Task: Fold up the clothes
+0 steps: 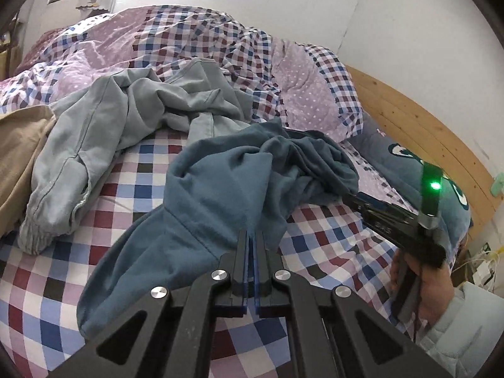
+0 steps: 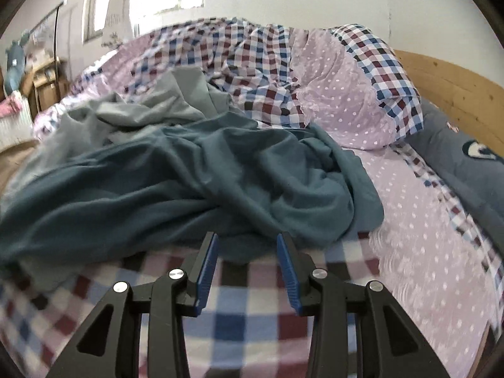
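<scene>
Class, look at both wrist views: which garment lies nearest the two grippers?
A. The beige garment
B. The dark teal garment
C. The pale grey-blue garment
B: the dark teal garment lies right at the left gripper and the right gripper, with the pale grey-blue garment behind it.

from my left wrist view, the checked sheet (image 1: 132,189) lies bare at 9 o'clock of the teal garment (image 1: 214,189), a passable strip between it and the pale grey garment (image 1: 104,132). at 12 o'clock the bunched duvet (image 1: 201,37) walls off the far side. at 3 o'clock the right gripper (image 1: 349,193) and the hand (image 1: 422,286) holding it block the way, with the wooden headboard (image 1: 419,132) beyond. from my right wrist view, bare sheet sits at 6 o'clock under the spread jaws, and the dotted lilac sheet (image 2: 419,220) at 3 o'clock is free up to the blue pillow (image 2: 466,170).
</scene>
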`<state>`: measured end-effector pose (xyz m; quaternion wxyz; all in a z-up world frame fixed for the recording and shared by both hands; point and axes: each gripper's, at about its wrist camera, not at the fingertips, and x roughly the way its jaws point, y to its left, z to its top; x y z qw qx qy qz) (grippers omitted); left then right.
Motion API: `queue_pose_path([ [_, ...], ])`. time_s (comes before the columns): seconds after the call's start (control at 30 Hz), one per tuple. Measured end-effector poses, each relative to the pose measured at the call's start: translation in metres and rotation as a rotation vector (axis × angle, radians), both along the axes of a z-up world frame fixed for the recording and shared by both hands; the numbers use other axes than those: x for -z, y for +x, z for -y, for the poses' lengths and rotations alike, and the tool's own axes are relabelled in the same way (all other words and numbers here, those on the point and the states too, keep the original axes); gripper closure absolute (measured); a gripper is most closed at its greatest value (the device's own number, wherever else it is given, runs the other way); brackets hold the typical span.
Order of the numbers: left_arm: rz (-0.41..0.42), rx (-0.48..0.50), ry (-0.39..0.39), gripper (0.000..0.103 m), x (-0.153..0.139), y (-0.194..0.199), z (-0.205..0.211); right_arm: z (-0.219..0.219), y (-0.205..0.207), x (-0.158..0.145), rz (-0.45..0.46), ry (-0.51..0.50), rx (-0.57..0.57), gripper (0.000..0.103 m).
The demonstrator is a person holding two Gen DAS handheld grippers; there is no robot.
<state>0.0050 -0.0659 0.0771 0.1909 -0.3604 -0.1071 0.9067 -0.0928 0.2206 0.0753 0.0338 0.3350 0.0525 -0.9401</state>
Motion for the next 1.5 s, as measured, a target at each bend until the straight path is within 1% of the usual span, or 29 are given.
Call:
queue_pose_path([
  [0.13, 0.008, -0.006, 0.001, 0.103, 0.001, -0.002, 0.006, -0.002, -0.021, 0.003, 0.004, 0.056, -0.003, 0.065],
  [0.2, 0.010, -0.011, 0.009, 0.103, 0.000, -0.003, 0.009, -0.001, -0.028, 0.006, 0.018, 0.068, -0.022, 0.071],
  [0.27, 0.011, -0.019, 0.014, 0.103, 0.001, -0.004, 0.012, 0.000, -0.033, 0.011, 0.038, 0.073, -0.030, 0.100],
  [0.33, 0.013, -0.025, 0.010, 0.103, 0.001, -0.005, 0.014, -0.001, -0.027, 0.009, 0.021, 0.068, -0.028, 0.101],
  [0.43, 0.014, -0.047, 0.012, 0.103, 0.001, -0.007, 0.019, -0.013, -0.009, -0.009, -0.024, 0.033, -0.015, 0.101],
  [0.53, 0.011, -0.084, 0.024, 0.103, 0.000, -0.008, 0.028, -0.036, 0.016, -0.037, -0.062, -0.045, 0.015, 0.102],
  [0.67, 0.009, -0.133, 0.043, 0.103, -0.003, -0.009, 0.040, -0.058, 0.065, -0.076, -0.126, -0.158, 0.037, 0.102],
  [0.73, 0.012, -0.155, 0.060, 0.103, -0.003, -0.009, 0.046, -0.061, 0.091, -0.090, -0.149, -0.190, 0.031, 0.102],
  [0.8, 0.018, -0.179, 0.073, 0.103, -0.003, -0.009, 0.053, -0.060, 0.115, -0.097, -0.158, -0.202, 0.028, 0.102],
  [0.87, 0.024, -0.194, 0.082, 0.103, -0.003, -0.008, 0.057, -0.057, 0.141, -0.094, -0.146, -0.219, 0.024, 0.102],
  [0.97, 0.029, -0.217, 0.093, 0.103, -0.004, -0.005, 0.064, -0.056, 0.175, -0.082, -0.100, -0.241, 0.011, 0.102],
  [1.1, 0.035, -0.244, 0.129, 0.103, -0.006, -0.001, 0.072, -0.048, 0.206, -0.064, -0.044, -0.253, -0.027, 0.102],
  [1.2, 0.043, -0.257, 0.142, 0.103, -0.007, 0.002, 0.075, -0.029, 0.218, -0.050, 0.026, -0.234, -0.108, 0.102],
  [1.3, 0.053, -0.283, 0.148, 0.103, -0.006, 0.004, 0.079, -0.008, 0.230, -0.043, 0.060, -0.193, -0.182, 0.102],
  [1.33, 0.049, -0.313, 0.141, 0.103, -0.006, 0.005, 0.082, -0.002, 0.234, -0.040, 0.069, -0.182, -0.204, 0.102],
  [1.43, 0.041, -0.380, 0.180, 0.103, -0.008, 0.011, 0.097, 0.005, 0.240, -0.035, 0.088, -0.168, -0.242, 0.101],
  [1.47, 0.041, -0.395, 0.193, 0.103, -0.008, 0.012, 0.102, 0.004, 0.241, -0.034, 0.095, -0.177, -0.246, 0.098],
  [1.5, 0.037, -0.394, 0.198, 0.103, -0.009, 0.013, 0.104, 0.002, 0.241, -0.033, 0.101, -0.193, -0.254, 0.098],
])
